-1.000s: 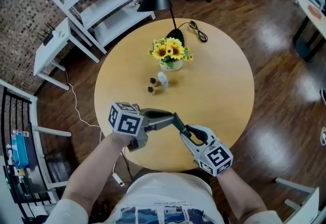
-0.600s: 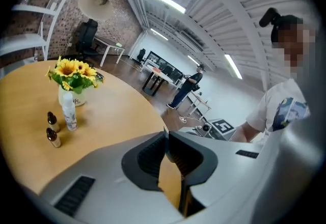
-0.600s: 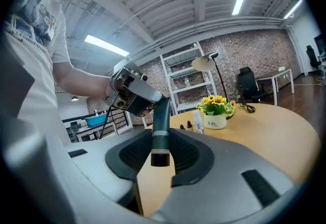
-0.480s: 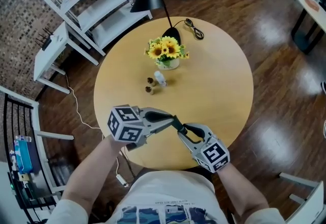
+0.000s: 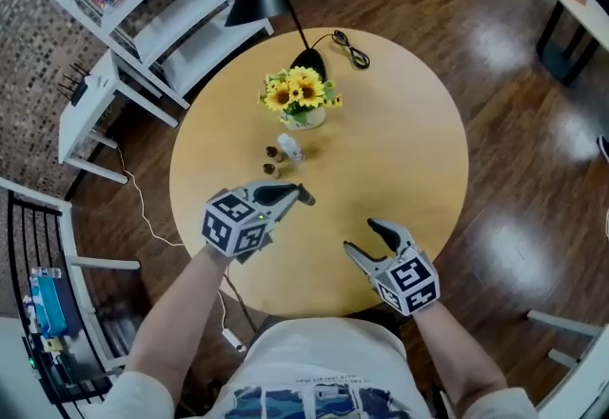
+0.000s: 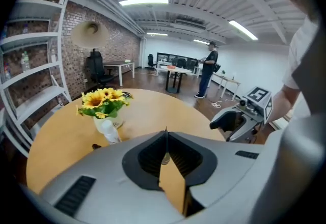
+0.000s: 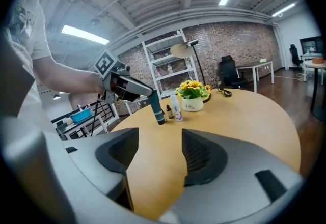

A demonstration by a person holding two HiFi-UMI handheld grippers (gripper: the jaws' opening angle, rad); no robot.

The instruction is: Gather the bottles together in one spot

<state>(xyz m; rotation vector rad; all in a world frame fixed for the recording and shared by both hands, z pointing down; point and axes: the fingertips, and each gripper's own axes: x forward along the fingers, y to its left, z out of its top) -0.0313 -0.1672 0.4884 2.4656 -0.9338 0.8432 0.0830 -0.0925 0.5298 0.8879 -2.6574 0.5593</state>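
**Held bottle and the cluster it must join**

The left gripper (image 5: 295, 194) is clenched on a slim teal bottle (image 7: 156, 107). In the right gripper view the bottle hangs from the jaws on a tilt, with its dark lower end toward the table (image 5: 400, 141). Whether that end touches the wood cannot be told.

The rest of the set, a white bottle (image 5: 288, 147) and two small brown bottles (image 5: 270, 160), stands together just in front of the flowers (image 5: 300, 91). That group lies ahead of the held bottle and slightly to its left, near but apart.

The right gripper (image 5: 369, 238) is releasing. Its jaws are opening over bare wood with nothing between them, and it sits farther from the cluster. The left arm is therefore the better placed for a short forward carry.
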